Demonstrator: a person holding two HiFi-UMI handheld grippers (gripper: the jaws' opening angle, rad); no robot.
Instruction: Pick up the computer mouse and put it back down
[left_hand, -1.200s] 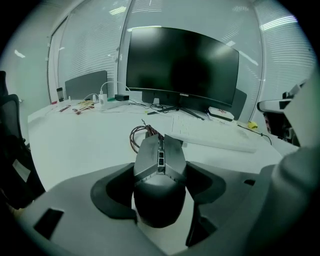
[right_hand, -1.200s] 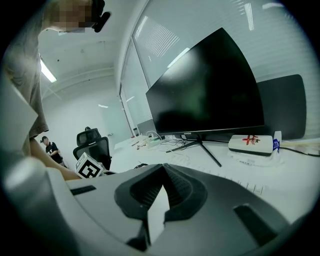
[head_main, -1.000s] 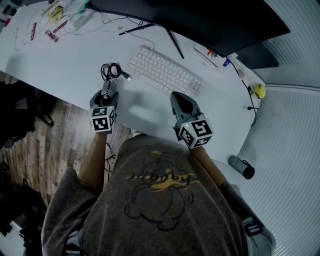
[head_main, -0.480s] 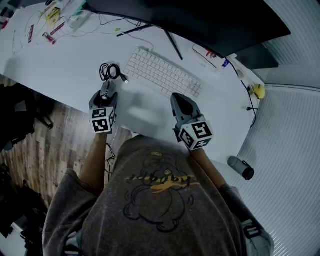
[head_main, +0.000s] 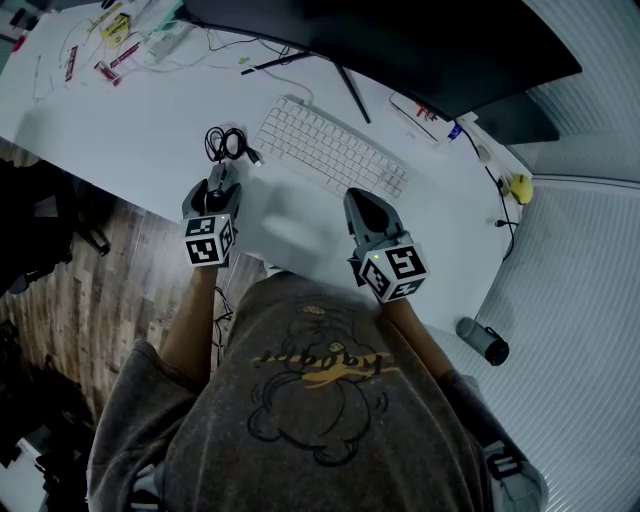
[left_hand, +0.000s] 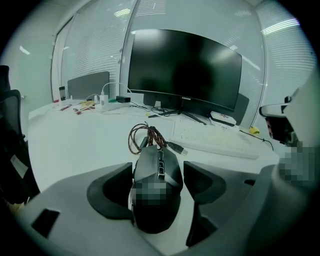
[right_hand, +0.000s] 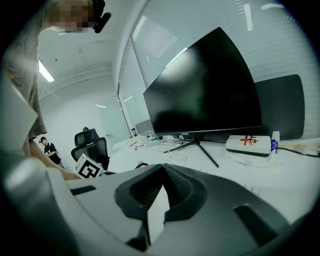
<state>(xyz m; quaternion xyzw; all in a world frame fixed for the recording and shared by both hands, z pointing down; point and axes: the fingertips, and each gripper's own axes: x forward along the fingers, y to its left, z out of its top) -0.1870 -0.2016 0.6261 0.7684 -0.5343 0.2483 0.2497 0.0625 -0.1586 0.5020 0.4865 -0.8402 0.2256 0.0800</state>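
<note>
A black computer mouse (head_main: 218, 180) (left_hand: 152, 167) lies near the white desk's (head_main: 130, 110) front edge, its braided cable coiled (head_main: 225, 140) (left_hand: 145, 137) just beyond it. My left gripper (head_main: 217, 192) (left_hand: 157, 172) points down at it, with the dark pads close against both of the mouse's flanks and its rear deep between the jaws. To the right, my right gripper (head_main: 365, 205) (right_hand: 162, 170) hovers over bare desk in front of the keyboard. Its pads meet at the tips, with nothing between them.
A white keyboard (head_main: 330, 147) (left_hand: 215, 140) lies beyond both grippers under a large dark monitor (head_main: 400, 40) (right_hand: 210, 85) on a thin-legged stand. Small clutter and cables sit at the desk's far left (head_main: 110, 40). A white box (right_hand: 247, 144) stands by the monitor.
</note>
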